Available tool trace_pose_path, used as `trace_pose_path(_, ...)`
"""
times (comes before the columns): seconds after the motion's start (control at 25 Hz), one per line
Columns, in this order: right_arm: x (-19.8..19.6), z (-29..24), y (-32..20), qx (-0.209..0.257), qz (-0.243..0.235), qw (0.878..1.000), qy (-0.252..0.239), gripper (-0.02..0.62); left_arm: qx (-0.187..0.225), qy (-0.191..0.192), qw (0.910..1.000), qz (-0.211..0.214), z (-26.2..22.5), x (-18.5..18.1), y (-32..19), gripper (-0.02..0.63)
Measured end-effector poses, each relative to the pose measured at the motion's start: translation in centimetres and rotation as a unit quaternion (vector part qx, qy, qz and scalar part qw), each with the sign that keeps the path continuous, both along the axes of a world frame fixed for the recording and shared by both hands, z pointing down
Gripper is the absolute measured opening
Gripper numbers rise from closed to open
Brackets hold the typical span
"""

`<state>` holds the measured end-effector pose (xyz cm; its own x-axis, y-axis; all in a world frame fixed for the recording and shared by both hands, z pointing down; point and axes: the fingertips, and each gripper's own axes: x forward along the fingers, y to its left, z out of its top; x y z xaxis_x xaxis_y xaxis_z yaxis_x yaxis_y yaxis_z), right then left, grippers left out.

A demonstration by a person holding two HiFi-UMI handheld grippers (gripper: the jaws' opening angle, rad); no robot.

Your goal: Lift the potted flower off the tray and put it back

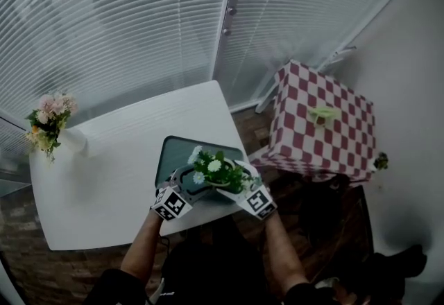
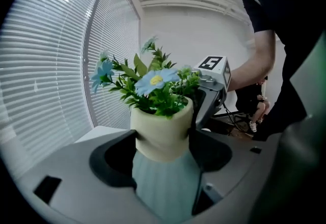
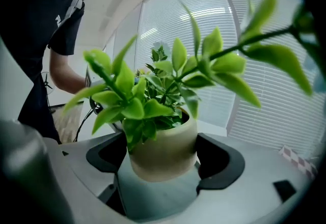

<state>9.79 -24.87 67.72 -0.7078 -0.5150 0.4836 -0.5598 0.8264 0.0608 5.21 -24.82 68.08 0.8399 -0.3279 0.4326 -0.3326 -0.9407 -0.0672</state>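
White table (image 1: 104, 179), tray (image 1: 179, 150) partly hidden, left hand-held gripper (image 1: 187, 183) and right hand-held gripper (image 1: 243, 184) clamped on potted flower (image 1: 216, 173)

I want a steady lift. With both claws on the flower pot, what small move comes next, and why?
Probably raise both straight up together, kept level: the left claw and right claw each clamp the pot from opposite sides, low over the tray.
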Motion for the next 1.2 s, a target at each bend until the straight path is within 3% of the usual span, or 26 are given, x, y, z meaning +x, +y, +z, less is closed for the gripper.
trace_pose_path(1.08, -4.9, -5.6, 15.2, 0.013, 0.033, 0.999, 0.034, 0.402, 0.021, -0.005, 0.9994, 0.028, -5.5, -5.2, 14.5, 0.302)
trace_pose_path(1.2, -5.4, -6.7, 15.7, 0.03, 0.035, 0.999, 0.029, 0.402, 0.024, 0.0, 0.9992, 0.031, -6.2, -5.4, 15.3, 0.302)
